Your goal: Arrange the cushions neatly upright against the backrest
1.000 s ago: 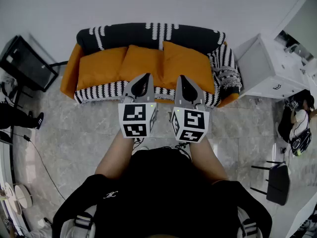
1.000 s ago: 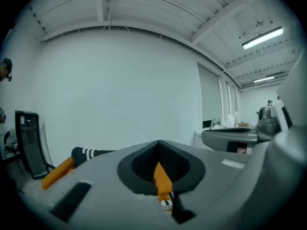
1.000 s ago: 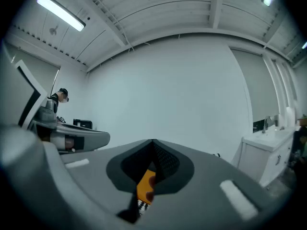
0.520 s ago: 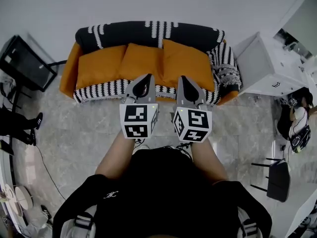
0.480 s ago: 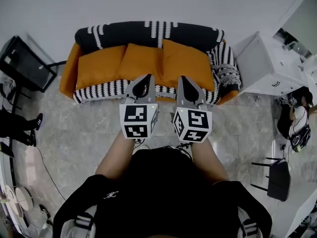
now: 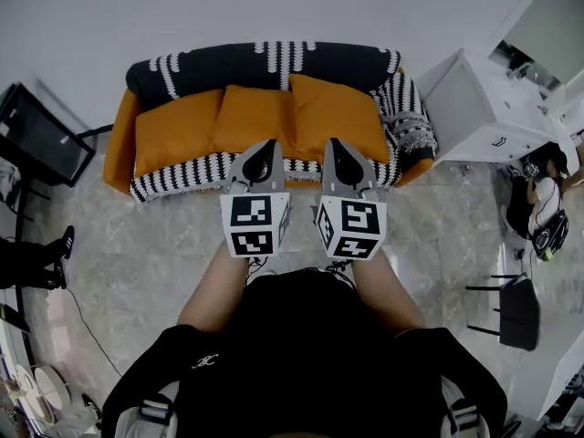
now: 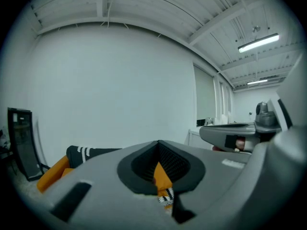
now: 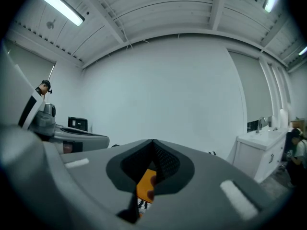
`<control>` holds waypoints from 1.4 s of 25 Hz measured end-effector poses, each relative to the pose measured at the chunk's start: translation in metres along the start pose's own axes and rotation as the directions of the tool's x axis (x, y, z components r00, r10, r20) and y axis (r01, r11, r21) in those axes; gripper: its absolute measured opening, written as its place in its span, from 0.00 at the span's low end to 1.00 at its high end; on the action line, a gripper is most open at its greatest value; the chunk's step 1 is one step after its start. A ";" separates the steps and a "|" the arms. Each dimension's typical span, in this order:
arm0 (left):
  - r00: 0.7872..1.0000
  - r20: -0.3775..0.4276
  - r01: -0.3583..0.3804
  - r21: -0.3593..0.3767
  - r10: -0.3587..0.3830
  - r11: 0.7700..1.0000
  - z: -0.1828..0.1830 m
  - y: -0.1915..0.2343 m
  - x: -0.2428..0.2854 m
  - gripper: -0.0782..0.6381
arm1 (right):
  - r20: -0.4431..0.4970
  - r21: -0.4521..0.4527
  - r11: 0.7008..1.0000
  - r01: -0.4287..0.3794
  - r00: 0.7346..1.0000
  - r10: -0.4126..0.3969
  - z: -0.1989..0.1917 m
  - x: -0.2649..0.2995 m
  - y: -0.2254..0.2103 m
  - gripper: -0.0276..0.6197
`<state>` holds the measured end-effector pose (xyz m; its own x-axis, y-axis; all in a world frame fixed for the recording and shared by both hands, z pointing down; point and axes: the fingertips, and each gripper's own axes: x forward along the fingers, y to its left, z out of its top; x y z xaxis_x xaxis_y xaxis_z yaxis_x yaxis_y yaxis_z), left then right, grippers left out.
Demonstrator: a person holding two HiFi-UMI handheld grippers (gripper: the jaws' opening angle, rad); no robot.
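**Cushions lined up on sofa**

Three orange cushions (image 6: 254, 117) sit side by side on the sofa (image 6: 116, 153), leaning against the backrest (image 6: 265, 62). The left gripper (image 6: 265, 146) and right gripper (image 6: 335, 144) hover in front, clear of the cushions, both closed and empty

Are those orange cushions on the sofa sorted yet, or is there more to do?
Looks nearly done: three orange cushions stand side by side against the backrest. In hand: nothing; the left gripper and right gripper are shut and empty, short of the sofa. Left: perhaps a little straightening.
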<state>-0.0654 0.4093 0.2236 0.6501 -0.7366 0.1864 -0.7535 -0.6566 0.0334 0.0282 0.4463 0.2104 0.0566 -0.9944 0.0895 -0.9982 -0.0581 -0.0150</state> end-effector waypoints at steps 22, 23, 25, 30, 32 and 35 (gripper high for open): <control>0.985 -0.076 0.153 -0.038 -0.155 0.988 -0.042 0.014 0.004 0.12 | -0.055 -0.037 0.983 0.179 0.982 -0.181 -0.029 -0.007 0.001 0.06; 0.985 -0.077 0.156 -0.033 -0.158 0.987 -0.042 0.014 0.005 0.12 | -0.053 -0.029 0.982 0.184 0.981 -0.185 -0.029 -0.006 0.000 0.06; 0.983 -0.081 0.162 -0.025 -0.164 0.986 -0.043 0.015 0.009 0.12 | -0.054 -0.014 0.981 0.192 0.980 -0.193 -0.031 -0.002 -0.004 0.06; 0.981 -0.083 0.176 0.006 -0.174 0.984 -0.040 0.011 0.029 0.12 | -0.047 -0.003 0.978 0.209 0.977 -0.209 -0.033 0.010 -0.020 0.06; 0.982 -0.073 0.175 0.014 -0.173 0.985 -0.036 0.007 0.042 0.12 | -0.042 -0.001 0.977 0.213 0.976 -0.213 -0.032 0.016 -0.032 0.06; 0.981 -0.061 0.183 0.006 -0.182 0.983 -0.031 -0.004 0.067 0.12 | -0.026 -0.002 0.976 0.218 0.976 -0.218 -0.030 0.028 -0.057 0.06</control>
<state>-0.0217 0.3675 0.2661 0.7691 -0.5936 0.2369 -0.6216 -0.7810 0.0613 0.0859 0.4248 0.2431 0.2722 -0.9552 0.1166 -0.9619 -0.2733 0.0067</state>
